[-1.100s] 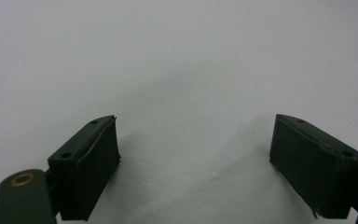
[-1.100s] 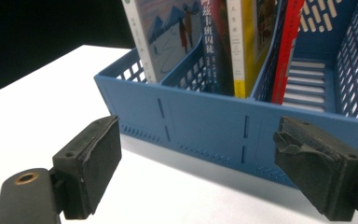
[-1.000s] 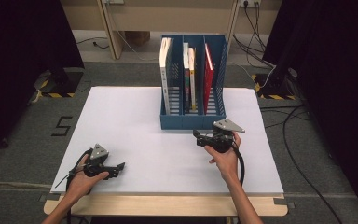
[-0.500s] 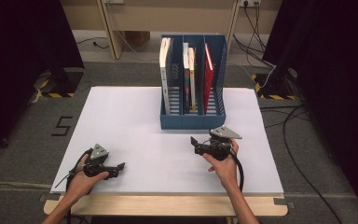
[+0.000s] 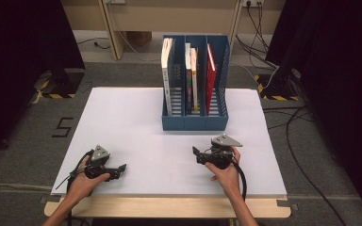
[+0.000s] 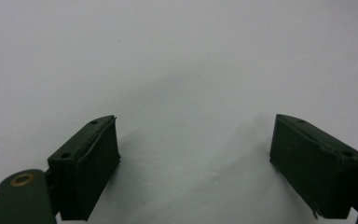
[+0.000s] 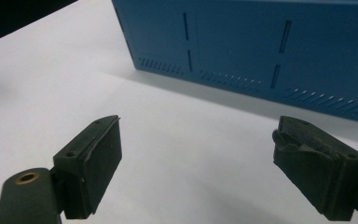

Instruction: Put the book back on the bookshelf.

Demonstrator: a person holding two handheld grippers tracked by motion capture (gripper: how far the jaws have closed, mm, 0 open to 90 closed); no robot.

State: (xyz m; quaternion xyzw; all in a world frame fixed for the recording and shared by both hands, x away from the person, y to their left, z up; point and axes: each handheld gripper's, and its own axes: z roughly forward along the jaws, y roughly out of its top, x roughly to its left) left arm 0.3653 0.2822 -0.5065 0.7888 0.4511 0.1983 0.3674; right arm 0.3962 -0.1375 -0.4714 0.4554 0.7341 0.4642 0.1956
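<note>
Both grippers rest low on the white table [image 5: 136, 122], jaws apart and holding nothing.

The left gripper [image 5: 121, 167] sits near the table's front-left edge with bare surface ahead of it. The right gripper [image 5: 195, 153] lies just in front of the blue file holder [image 5: 195, 123], apart from its front wall; the books [image 5: 188, 70] stand upright in its three compartments, and wide open tabletop lies between the two hands.

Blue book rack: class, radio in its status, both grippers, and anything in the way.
Left gripper open, empty, low over the table. Right gripper open, empty, short of the blue book rack. Books upright in the rack. Nothing between right gripper and rack.
</note>
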